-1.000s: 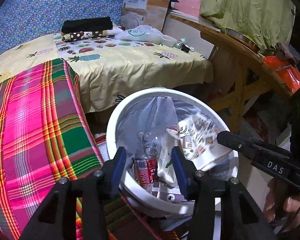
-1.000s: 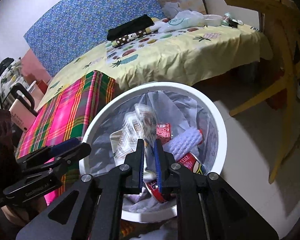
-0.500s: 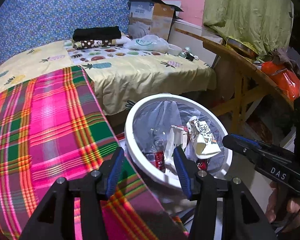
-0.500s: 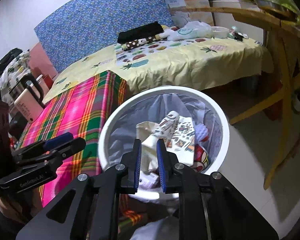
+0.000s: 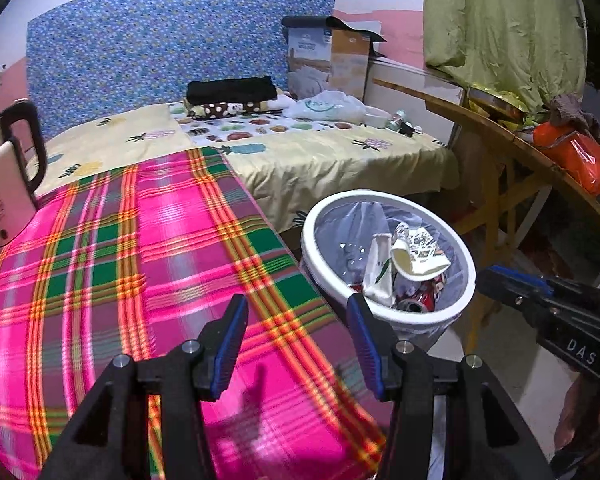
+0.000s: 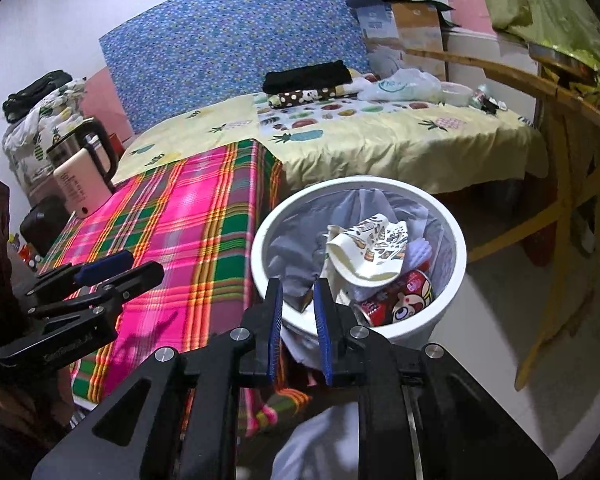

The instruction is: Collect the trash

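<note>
A white round bin (image 5: 384, 312) with a grey liner stands on the floor beside the table; it also shows in the right wrist view (image 6: 444, 316). Inside lie a crushed patterned paper cup (image 6: 374, 254), a red can (image 6: 400, 300) and other wrappers. My left gripper (image 5: 296, 344) is open and empty above the pink plaid tablecloth (image 5: 140, 260), left of the bin. My right gripper (image 6: 298, 320) is slightly open and empty, just in front of the bin's near rim. Each gripper shows in the other's view, the right one (image 5: 540, 304) and the left one (image 6: 100, 280).
A pink kettle (image 6: 84, 176) stands at the plaid table's far left. A bed with a yellow fruit-print sheet (image 5: 320, 152) lies behind, with folded clothes (image 5: 232, 96), a plastic bag (image 5: 324, 106) and a cardboard box (image 5: 332, 60). A wooden table (image 5: 520, 148) stands right of the bin.
Both grippers have pulled back and up from the bin. The right jaws have opened a little and the patterned cup now lies in the bin. The left gripper moved left over the tablecloth.
</note>
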Motion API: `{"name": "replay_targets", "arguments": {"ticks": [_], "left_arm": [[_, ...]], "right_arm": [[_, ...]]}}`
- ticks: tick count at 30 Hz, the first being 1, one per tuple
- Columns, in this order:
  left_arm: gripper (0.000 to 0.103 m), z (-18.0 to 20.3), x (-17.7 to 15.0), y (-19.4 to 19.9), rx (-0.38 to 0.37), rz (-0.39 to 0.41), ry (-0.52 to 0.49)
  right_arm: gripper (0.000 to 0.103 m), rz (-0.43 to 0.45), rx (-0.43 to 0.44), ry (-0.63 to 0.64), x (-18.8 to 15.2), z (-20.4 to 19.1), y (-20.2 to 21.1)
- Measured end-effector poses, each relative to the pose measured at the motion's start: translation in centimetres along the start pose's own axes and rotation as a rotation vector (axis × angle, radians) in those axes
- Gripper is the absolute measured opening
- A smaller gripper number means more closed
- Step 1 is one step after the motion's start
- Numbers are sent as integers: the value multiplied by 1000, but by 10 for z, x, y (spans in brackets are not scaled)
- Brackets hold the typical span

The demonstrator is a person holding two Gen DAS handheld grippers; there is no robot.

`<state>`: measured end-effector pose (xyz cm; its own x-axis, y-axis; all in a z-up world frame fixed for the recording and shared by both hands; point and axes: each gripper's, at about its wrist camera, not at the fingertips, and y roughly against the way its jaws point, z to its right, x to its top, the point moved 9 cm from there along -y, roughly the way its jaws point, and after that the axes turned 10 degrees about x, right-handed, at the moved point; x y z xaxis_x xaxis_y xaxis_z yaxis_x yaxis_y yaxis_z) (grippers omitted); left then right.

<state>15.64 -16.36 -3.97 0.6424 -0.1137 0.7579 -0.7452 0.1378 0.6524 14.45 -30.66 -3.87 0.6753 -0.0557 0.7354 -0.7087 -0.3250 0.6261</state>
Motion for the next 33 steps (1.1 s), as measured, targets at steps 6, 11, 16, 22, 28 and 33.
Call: {"name": "replay_targets", "arguments": {"ticks": [6,11,16,22,28,33], "left_arm": [[53,-12,-14,15,24,8,9],[53,-17,-27,25,34,3,21],[53,-18,-38,32,42,-7,22],[53,-22,-43,39,55,-5,24],[53,-28,-43,45,69,7,33],[53,-28,-42,49,77,14,33]], "right_arm": [[17,2,-15,37,-10,-16,7],[17,-5,-17,55,-18,-25,10],[17,-4,-16,67,-24,-33,14],[17,0,-25,81,-26,-37,18],[17,9,-23,91,-30,-44,21],[17,10,-21,97,-31,-46,22]]}}
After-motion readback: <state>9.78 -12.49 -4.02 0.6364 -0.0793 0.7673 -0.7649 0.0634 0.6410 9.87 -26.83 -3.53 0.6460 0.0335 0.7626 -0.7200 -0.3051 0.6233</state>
